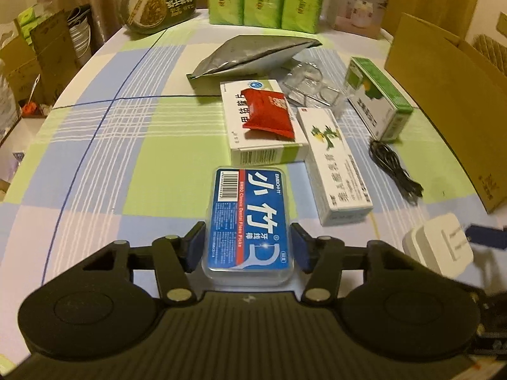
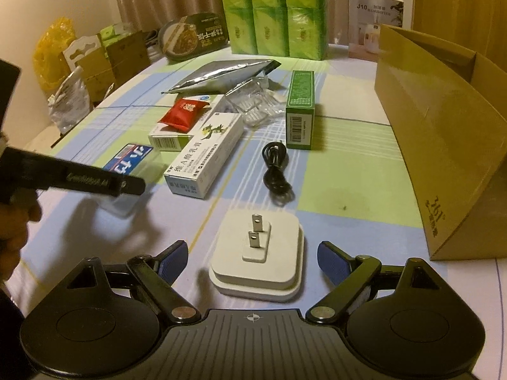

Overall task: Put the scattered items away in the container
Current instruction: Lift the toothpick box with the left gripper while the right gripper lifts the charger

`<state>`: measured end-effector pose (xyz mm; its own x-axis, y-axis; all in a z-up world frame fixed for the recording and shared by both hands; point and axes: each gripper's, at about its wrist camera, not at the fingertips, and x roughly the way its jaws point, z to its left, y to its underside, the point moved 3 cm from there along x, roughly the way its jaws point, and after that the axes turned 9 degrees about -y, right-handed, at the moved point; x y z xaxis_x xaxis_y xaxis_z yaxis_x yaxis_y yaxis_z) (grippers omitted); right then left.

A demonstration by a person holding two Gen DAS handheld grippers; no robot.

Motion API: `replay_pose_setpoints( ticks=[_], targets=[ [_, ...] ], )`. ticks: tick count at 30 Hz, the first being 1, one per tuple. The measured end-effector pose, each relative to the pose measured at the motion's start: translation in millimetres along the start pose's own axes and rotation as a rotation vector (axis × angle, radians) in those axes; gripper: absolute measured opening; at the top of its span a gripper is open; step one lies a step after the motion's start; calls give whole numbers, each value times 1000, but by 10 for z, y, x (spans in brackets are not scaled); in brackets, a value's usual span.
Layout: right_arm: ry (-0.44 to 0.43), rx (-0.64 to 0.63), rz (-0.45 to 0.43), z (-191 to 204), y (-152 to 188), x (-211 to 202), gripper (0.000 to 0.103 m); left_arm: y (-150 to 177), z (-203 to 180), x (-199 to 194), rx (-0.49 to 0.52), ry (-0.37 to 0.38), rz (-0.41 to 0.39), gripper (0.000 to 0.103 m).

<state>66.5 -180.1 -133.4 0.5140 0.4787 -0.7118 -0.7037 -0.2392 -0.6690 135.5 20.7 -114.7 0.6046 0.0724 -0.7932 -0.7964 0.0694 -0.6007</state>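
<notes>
A blue dental floss box (image 1: 248, 221) lies on the checked tablecloth. My left gripper (image 1: 248, 247) is shut on it, a blue pad pressed against each long side. A white plug adapter (image 2: 256, 253) lies prongs up between the fingers of my right gripper (image 2: 252, 262), which is open with a gap on both sides. The brown cardboard container (image 2: 443, 126) stands open at the right. Scattered ahead are a black cable (image 2: 275, 171), a green box (image 2: 299, 107), a white ointment box (image 2: 206, 152), a red sachet (image 2: 183, 112) on a white-green box, a silver pouch (image 2: 221, 76) and clear plastic packaging (image 2: 253, 101).
Green tissue packs (image 2: 272, 12), a dark food bowl (image 2: 193, 36) and a humidifier box (image 2: 374, 22) line the table's far edge. Cardboard boxes (image 2: 104, 60) and bags stand beyond the left edge. A hand (image 2: 16, 221) holds the left gripper at the left.
</notes>
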Motion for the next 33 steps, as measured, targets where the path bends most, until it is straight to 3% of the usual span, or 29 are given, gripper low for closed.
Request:
replay_pose_setpoints(
  ticks=[7,13,21,33],
  targets=[
    [36,2,4,17,33,89,84,120,-47,-86,5,17,9,52],
    [53,-15,10,-6,59,96,63,82,-68,-46,15,-4,-2,56],
    [38,-23,2,-1,55,33,62,82,-97,-31,61,6,10,52],
    [53,-32,-113,1,-169,-459,62,-3,-206,-531,46,55,-53,52]
  ],
)
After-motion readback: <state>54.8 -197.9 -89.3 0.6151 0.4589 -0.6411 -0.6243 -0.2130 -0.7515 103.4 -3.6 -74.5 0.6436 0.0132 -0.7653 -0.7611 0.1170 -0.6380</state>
